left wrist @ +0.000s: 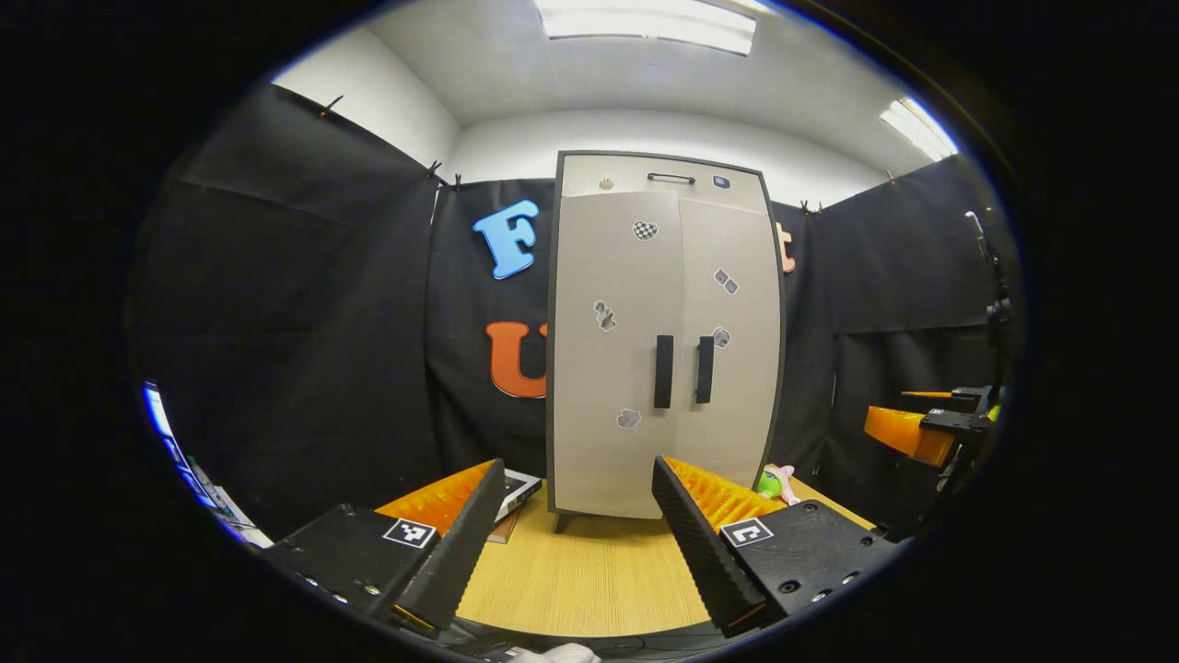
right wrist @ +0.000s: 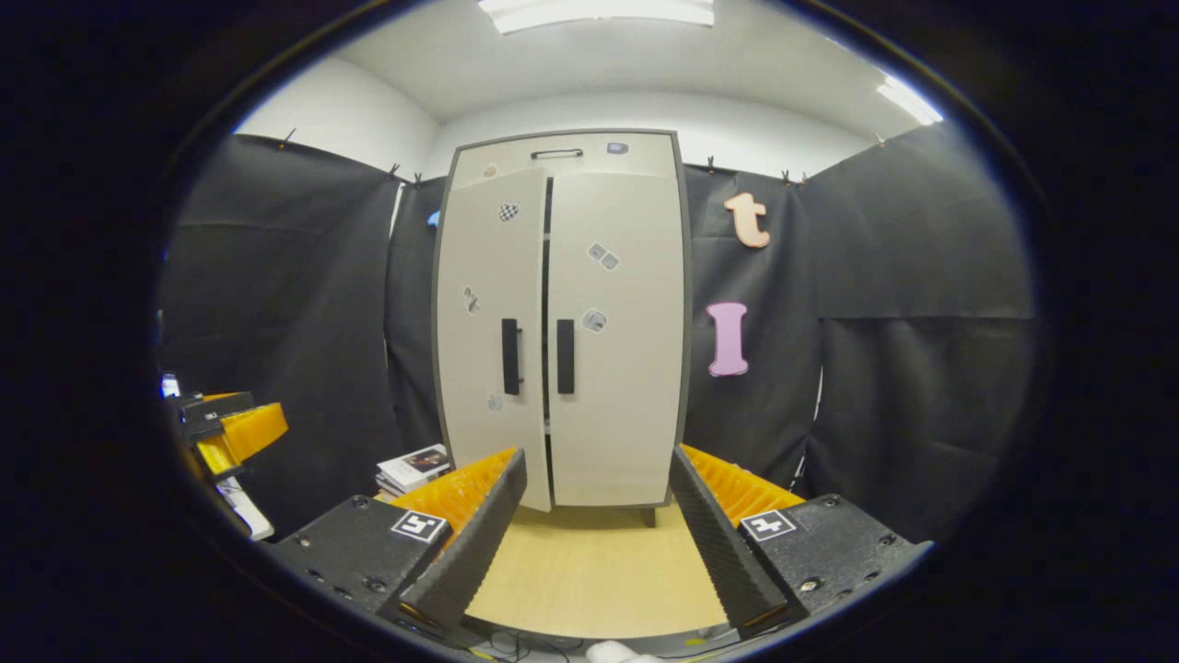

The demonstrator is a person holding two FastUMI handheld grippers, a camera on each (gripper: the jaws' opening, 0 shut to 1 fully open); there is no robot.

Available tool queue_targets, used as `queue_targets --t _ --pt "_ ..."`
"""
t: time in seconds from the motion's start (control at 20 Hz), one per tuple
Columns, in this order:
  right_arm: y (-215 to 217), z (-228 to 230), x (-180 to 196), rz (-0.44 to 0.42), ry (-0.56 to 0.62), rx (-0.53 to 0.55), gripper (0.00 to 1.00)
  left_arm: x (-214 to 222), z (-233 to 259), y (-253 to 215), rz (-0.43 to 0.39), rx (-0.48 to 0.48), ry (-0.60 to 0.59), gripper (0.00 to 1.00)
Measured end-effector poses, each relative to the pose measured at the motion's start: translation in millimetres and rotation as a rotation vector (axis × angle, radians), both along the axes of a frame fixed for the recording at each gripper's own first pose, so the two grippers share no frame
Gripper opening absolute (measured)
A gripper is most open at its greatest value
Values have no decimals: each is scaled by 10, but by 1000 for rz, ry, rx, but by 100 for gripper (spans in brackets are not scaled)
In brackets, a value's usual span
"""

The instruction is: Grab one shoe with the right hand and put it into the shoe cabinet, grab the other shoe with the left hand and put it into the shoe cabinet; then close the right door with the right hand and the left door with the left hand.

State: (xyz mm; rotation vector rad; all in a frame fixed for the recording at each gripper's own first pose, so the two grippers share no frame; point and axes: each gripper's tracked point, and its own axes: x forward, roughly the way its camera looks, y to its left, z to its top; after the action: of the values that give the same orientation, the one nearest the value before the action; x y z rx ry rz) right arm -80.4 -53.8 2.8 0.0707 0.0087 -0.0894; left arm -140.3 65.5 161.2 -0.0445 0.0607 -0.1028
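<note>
Desk (left wrist: 589, 575): pale wood grain, seen under the cabinet.
Books (right wrist: 413, 468): stacked at the desk's left.
Plush toy (left wrist: 778, 482): green and pink, laid at the desk's right.

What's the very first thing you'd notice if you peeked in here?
A tall pale shoe cabinet stands in the middle at the back of the wooden table, with two black handles side by side; its left door hangs a crack ajar in the right gripper view. At the bottom, the right gripper and the left gripper spread wide orange-and-black fingers, holding nothing. A small green toy peeks out beside the cabinet's right foot.
</note>
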Motion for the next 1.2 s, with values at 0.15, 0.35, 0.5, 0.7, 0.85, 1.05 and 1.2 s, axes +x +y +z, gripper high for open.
queue_targets --t 0.15,0.35,0.5,0.7,0.85,1.05,1.2 --pt "0 8 -21 -5 0 -4 100 -10 0 -17 -4 4 1 96" --pt "23 5 -59 -12 -5 -3 99 -39 -13 -23 -10 7 2 96" --pt "45 -12 -84 -13 -3 -6 100 -56 -6 14 -7 10 -1 100" --pt "61 -15 -140 -22 -5 -7 100 -87 -15 35 -8 10 -3 96" --pt "53 -6 -165 -32 -5 -8 100 -105 -33 18 -18 9 2 96" --pt "50 -9 -205 -39 -8 -11 100 -100 -30 -6 -27 5 6 96" --pt "54 8 -229 -42 -14 -11 100 -98 -5 2 -25 10 -5 96"
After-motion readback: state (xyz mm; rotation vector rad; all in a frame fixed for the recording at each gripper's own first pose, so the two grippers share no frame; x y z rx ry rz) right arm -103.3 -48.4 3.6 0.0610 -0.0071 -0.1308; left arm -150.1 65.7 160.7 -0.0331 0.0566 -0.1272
